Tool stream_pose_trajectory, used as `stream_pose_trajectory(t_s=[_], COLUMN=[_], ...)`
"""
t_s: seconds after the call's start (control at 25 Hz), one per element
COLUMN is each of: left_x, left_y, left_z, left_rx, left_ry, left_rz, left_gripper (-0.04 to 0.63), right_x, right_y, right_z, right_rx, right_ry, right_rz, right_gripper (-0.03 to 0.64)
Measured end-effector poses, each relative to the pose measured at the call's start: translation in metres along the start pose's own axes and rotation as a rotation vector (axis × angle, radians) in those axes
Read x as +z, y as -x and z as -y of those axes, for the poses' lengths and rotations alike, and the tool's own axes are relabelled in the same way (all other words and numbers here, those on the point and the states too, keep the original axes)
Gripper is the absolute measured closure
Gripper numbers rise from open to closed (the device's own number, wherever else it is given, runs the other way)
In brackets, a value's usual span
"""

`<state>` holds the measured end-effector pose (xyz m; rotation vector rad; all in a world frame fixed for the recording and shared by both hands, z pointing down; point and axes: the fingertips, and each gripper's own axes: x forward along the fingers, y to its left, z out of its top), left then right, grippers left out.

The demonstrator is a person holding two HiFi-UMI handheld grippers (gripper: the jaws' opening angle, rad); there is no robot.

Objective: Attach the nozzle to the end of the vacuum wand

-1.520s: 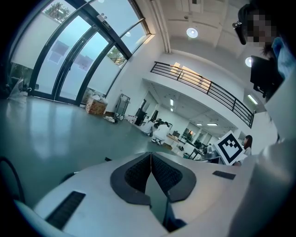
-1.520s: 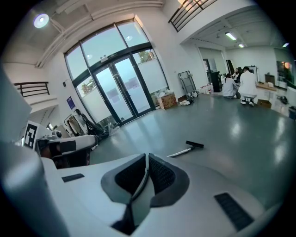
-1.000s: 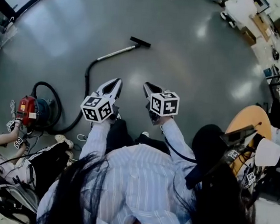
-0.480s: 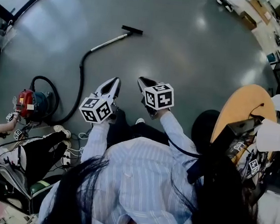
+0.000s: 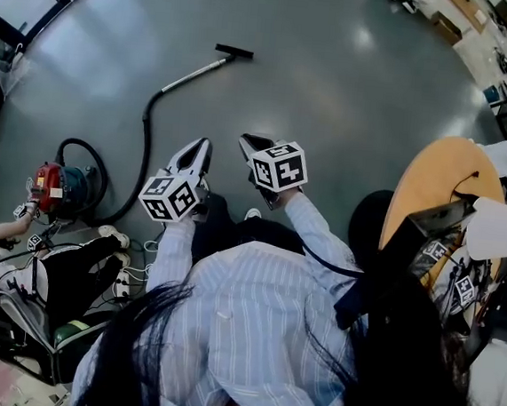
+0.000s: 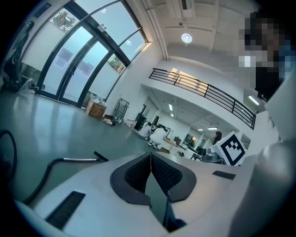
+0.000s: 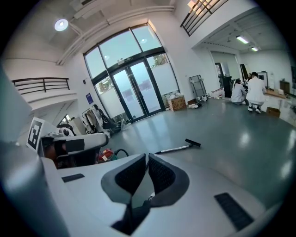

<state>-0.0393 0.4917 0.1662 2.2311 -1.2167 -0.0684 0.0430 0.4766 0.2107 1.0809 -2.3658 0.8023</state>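
Note:
The silver vacuum wand (image 5: 193,74) lies on the grey floor ahead, with a black floor nozzle (image 5: 234,52) at its far end, touching it. A black hose (image 5: 143,147) curves back from the wand to the red vacuum cleaner (image 5: 49,191) at the left. Both grippers hover well short of the wand and hold nothing: my left gripper (image 5: 202,143) is shut, and my right gripper (image 5: 244,140) is shut too. The left gripper view shows the nozzle (image 6: 101,156) and wand (image 6: 79,159) beyond its closed tips (image 6: 151,154). In the right gripper view the nozzle (image 7: 193,143) lies past the tips (image 7: 147,156).
A person in black trousers (image 5: 81,284) sits on the floor at the left among cables, beside the vacuum. A round wooden table (image 5: 427,183) stands at the right. Glass doors (image 7: 134,85) line the far wall, and people work at distant benches (image 7: 247,92).
In the head view the wand, nozzle and vacuum have slid up and left, and the wooden table has come further into view. Both grippers shifted a little left and stayed shut.

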Motion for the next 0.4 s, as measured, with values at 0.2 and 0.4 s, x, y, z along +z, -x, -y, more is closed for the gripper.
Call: stream_pose_trajectory(t_s=[0.2,0.4], left_x=[0.0,-0.006], left_y=[0.002,0.0], left_z=[-0.004,0.007], left_rx=[0.0,0.004], left_ry=[-0.006,-0.005], left_rz=[-0.012,-0.016], left_gripper=[0.588,0.588], right_x=[0.003,0.003], right_y=[-0.004,0.01], right_z=[-0.001,0.007], right_rx=[-0.006,-0.011], right_ry=[-0.001,-0.005], right_rz=[-0.002,0.006], right_gripper=[0.591,0.591])
